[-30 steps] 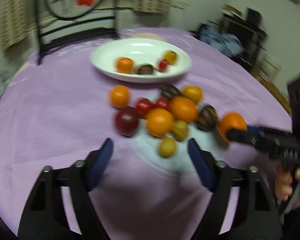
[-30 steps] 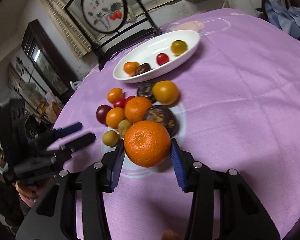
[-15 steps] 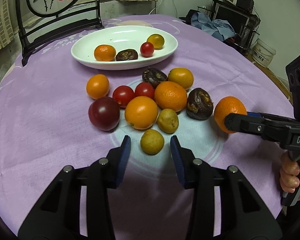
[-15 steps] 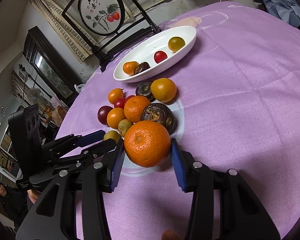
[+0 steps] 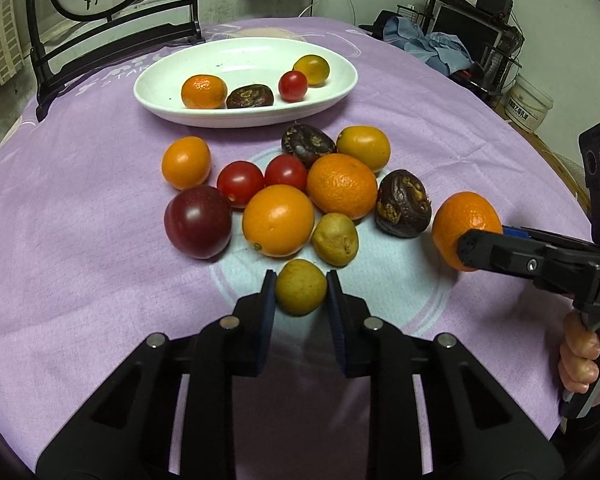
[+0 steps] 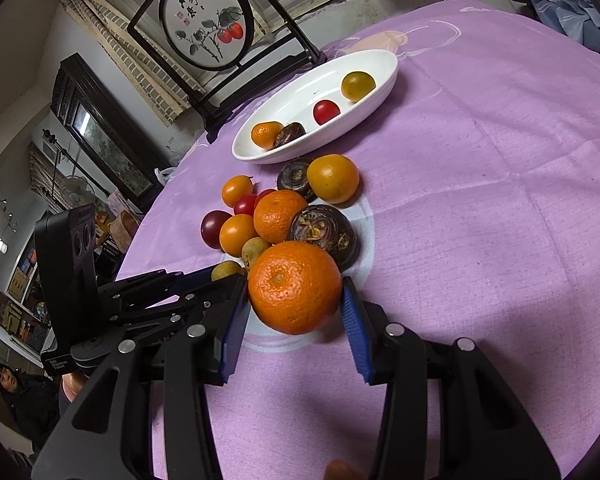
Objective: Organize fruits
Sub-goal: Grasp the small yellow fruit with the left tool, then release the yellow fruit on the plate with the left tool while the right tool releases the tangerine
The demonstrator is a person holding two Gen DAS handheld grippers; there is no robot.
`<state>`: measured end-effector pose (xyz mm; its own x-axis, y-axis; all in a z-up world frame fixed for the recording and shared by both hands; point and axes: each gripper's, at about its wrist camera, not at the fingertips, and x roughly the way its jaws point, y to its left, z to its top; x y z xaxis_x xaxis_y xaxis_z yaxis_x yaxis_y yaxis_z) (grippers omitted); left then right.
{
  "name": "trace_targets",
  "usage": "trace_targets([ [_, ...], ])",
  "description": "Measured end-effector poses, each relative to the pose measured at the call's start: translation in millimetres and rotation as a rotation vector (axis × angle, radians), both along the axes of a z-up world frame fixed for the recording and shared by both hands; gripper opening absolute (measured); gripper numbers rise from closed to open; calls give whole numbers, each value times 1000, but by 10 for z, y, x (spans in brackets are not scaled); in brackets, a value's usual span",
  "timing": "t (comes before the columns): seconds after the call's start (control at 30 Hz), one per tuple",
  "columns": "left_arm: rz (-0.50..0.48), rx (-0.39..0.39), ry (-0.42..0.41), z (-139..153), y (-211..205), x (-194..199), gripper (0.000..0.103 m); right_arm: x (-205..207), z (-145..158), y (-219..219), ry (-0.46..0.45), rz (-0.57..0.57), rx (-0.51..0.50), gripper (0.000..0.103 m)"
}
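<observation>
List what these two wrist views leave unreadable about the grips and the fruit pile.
- Left gripper around the small yellow-green fruit: firm pad contact unclear; right wrist view hides most of it behind the gripper.
- Mandarin in the right gripper: lifted or resting on the cloth, cannot tell.
- Red tomatoes: one mostly hidden behind oranges, right wrist view.

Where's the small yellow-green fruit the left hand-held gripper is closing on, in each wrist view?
Left wrist: small yellow-green fruit sits low centre, between the left hand-held gripper fingers.
Right wrist: small yellow-green fruit is left of centre, half hidden behind that gripper's fingers, beside the big orange.
Shared landmark: white oval dish.
</observation>
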<state>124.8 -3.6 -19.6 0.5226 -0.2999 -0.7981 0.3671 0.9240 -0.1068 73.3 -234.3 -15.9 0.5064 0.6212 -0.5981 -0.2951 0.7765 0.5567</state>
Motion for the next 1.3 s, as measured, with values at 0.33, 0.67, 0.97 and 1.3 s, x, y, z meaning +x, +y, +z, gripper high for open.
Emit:
trace_targets([
  [0.33, 85, -185, -103, 388, 226, 63, 25, 224, 365, 109, -123, 48, -19, 46],
  [0.67, 326, -145, -147, 610, 82, 1076, 25, 1436, 460, 349, -227, -111, -123, 46],
  [0.97, 356, -12, -122, 446, -82, 1605, 25, 1791, 252, 450, -206, -66, -223, 46],
  [1.3, 392, 25, -187, 645, -52, 1391, 74, 1523, 525, 341, -282, -67, -211, 55],
])
